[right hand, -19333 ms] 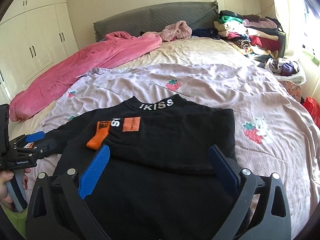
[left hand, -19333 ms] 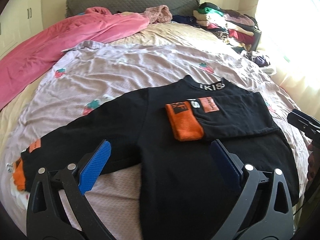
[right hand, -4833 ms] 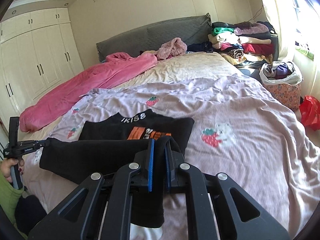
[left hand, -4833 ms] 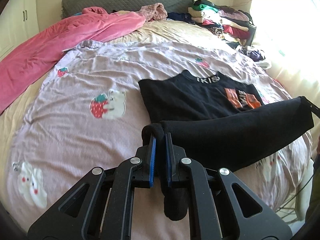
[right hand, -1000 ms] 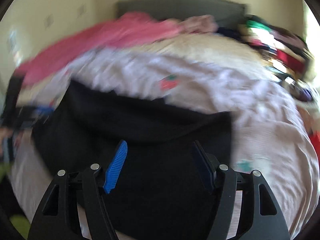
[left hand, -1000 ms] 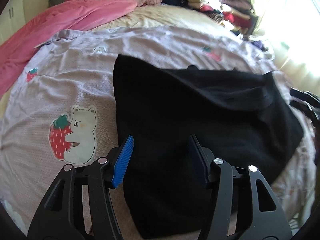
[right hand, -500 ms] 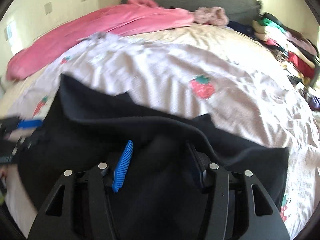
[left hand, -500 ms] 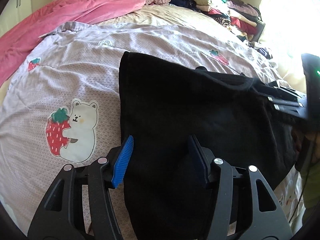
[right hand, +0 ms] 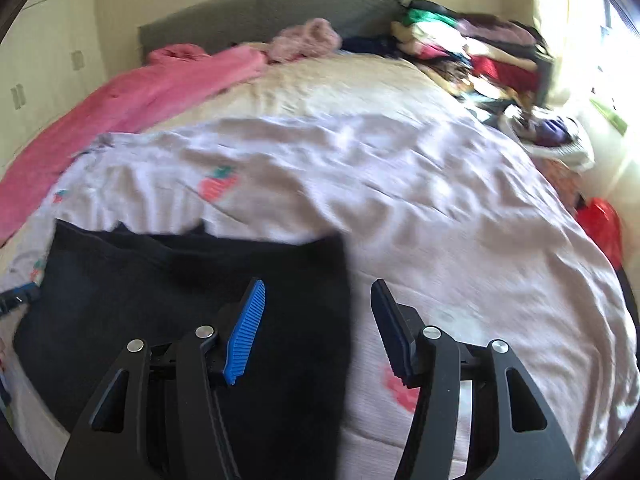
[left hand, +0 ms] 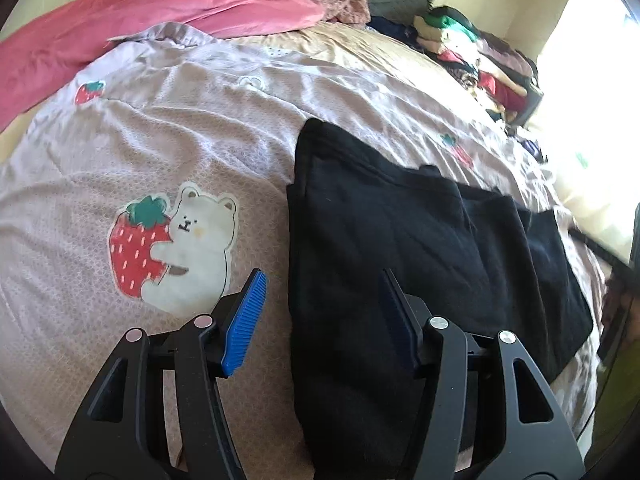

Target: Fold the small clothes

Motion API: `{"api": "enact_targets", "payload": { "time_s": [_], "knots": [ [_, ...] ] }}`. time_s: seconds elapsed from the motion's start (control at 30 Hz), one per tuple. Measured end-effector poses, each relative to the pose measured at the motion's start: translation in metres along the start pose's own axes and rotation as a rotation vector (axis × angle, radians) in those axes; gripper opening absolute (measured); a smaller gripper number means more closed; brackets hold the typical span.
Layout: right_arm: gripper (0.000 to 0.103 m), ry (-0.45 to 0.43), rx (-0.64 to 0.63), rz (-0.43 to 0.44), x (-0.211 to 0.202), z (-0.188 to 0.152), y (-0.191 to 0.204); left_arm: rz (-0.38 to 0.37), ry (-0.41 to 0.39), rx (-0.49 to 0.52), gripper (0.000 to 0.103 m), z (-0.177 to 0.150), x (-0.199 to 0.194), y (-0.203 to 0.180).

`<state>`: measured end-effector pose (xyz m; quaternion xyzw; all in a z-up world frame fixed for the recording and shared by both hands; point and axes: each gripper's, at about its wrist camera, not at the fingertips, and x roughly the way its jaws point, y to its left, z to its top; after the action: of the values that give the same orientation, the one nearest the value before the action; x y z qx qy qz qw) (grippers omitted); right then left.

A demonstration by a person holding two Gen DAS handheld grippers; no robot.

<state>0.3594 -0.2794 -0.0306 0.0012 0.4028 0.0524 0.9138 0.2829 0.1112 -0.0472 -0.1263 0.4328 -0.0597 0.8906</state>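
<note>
Nearest the left wrist camera, the left gripper (left hand: 322, 312) hovers with its jaws parted about halfway and nothing pinched between them; the blue-padded finger sits over bare quilt, the other over cloth, so the near left edge of the black top (left hand: 420, 240) runs up through the gap without either pad pressing it. The right gripper (right hand: 318, 322) is likewise held apart at a middling width and grips nothing; its jaws have just been closing from a wider gap, and the right edge of the black top (right hand: 192, 300) passes between them, blue pad over the cloth and dark pad over the quilt. The top lies flat and folded into a rough rectangle on the lilac quilt (left hand: 180, 152), plain black side up, with a fold ridge across its far part. Just left of it in the left view is a printed bear hugging a strawberry (left hand: 176, 248). Farther back a pink blanket (left hand: 160, 12) is heaped along the left side of the bed, a grey headboard (right hand: 272, 12) stands behind it, and a pile of clothes (right hand: 472, 52) is stacked at the far right, near the bright window
</note>
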Motion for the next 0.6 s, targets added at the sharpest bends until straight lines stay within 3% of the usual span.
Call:
{"api": "enact_targets", "payload": {
  "time_s": [0.13, 0.17, 0.2, 0.27, 0.37, 0.47, 0.53, 0.6],
  "knots": [
    [0.054, 0.04, 0.028, 0.03, 0.012, -0.004, -0.008, 0.018, -0.005, 0.012, 0.05, 0.014, 0.014, -0.008],
    [0.054, 0.043, 0.028, 0.037, 0.016, -0.003, -0.005, 0.031, 0.0, 0.026, 0.043, 0.018, 0.019, -0.012],
    [0.054, 0.055, 0.026, 0.046, 0.024, -0.001, -0.001, 0.041, 0.001, 0.032, 0.023, 0.02, 0.022, -0.014],
    [0.054, 0.079, 0.021, 0.033, 0.035, 0.0, 0.004, 0.062, -0.001, 0.037, 0.011, 0.024, 0.027, -0.016],
    [0.025, 0.099, 0.015, 0.031, 0.044, 0.001, 0.008, 0.059, -0.013, 0.054, 0.004, 0.026, 0.022, -0.016],
    [0.007, 0.027, 0.062, 0.032, 0.027, 0.004, -0.003, 0.044, -0.049, 0.058, 0.004, 0.03, 0.008, -0.01],
    [0.007, -0.01, 0.115, 0.026, 0.02, 0.006, -0.018, 0.042, -0.065, 0.04, 0.004, 0.035, 0.004, -0.006],
    [0.007, 0.033, 0.138, 0.004, 0.03, 0.003, -0.026, 0.045, -0.05, 0.028, 0.004, 0.035, 0.011, -0.003]
  ]
}}
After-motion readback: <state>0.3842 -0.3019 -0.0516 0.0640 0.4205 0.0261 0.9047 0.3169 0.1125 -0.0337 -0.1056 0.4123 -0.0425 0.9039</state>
